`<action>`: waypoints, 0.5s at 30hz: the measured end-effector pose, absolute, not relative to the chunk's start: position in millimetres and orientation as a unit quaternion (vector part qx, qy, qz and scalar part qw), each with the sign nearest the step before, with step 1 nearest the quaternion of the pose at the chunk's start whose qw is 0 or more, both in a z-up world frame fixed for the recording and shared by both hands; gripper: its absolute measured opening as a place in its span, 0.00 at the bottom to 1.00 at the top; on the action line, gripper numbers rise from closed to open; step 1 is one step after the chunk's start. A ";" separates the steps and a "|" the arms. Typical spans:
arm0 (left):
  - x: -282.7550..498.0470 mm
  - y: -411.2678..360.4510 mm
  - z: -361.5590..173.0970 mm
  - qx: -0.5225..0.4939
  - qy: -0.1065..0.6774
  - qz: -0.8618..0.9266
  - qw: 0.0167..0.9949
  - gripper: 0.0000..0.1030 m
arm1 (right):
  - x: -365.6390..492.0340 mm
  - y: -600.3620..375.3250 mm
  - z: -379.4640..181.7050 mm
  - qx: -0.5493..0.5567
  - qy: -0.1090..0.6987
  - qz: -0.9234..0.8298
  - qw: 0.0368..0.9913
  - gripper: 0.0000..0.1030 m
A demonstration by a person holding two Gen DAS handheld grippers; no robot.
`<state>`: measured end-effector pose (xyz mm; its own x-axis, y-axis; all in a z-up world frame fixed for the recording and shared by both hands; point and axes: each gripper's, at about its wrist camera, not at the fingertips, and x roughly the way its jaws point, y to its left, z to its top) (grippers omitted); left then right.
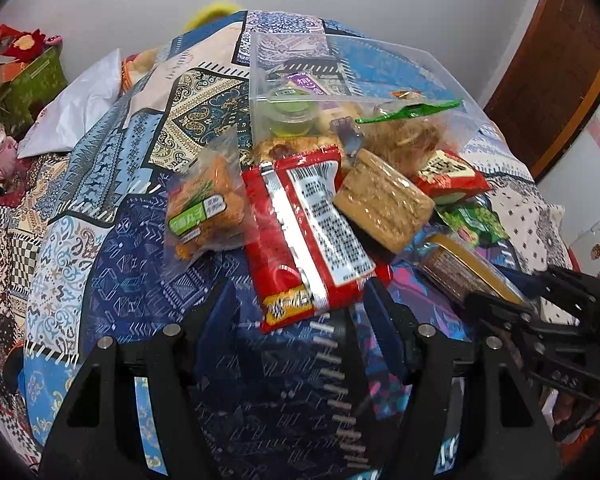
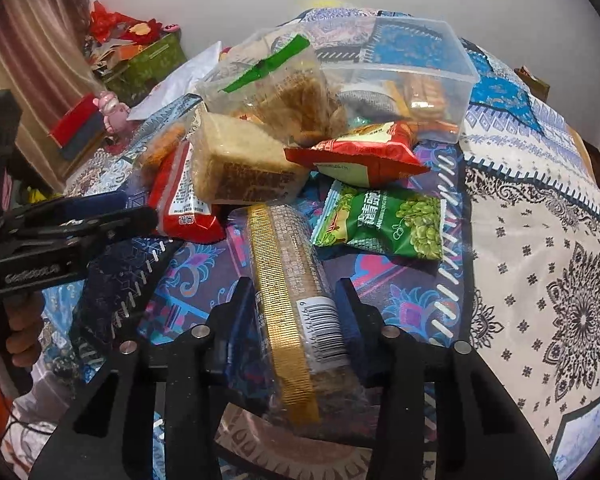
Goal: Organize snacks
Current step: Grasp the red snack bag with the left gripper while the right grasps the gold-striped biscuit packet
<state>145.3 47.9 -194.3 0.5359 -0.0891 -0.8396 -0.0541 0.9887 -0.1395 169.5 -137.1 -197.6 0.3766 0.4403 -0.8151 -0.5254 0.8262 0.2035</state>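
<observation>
The right gripper (image 2: 296,292) has its jaws clamped on the gold-edged packet (image 2: 288,280); next it goes ahead to the clear box (image 2: 440,80); the left gripper (image 1: 300,292) waits, jaws apart

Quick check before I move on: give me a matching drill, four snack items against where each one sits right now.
Items:
1. gold-edged packet
2. green pea bag
3. green jelly cup
4. long red packet

Places:
A. inside the clear plastic box
B. between the right gripper jaws
C. on the cloth, just ahead of the open left gripper
D. on the cloth, beyond the right gripper, below a red bag

Pairs: 1-B, 2-D, 3-A, 4-C
</observation>
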 end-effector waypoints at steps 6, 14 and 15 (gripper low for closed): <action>163.5 42.8 -200.4 -0.087 0.487 -0.016 0.869 0.64 | 165.4 -143.9 -186.2 -0.042 0.461 0.293 0.837 0.34; 182.7 42.4 -213.0 -0.087 0.495 -0.002 0.865 0.69 | 162.5 -155.3 -166.3 -0.019 0.441 0.295 0.848 0.34; 184.1 43.1 -214.3 -0.087 0.495 -0.002 0.864 0.69 | 163.2 -156.5 -164.0 -0.016 0.438 0.294 0.849 0.34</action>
<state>184.1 43.1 -214.3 0.5100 -0.0907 -0.8554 -0.0825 0.9847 -0.1536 163.2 -156.5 -164.0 0.4427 0.4857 -0.7538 -0.5136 0.8264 0.2308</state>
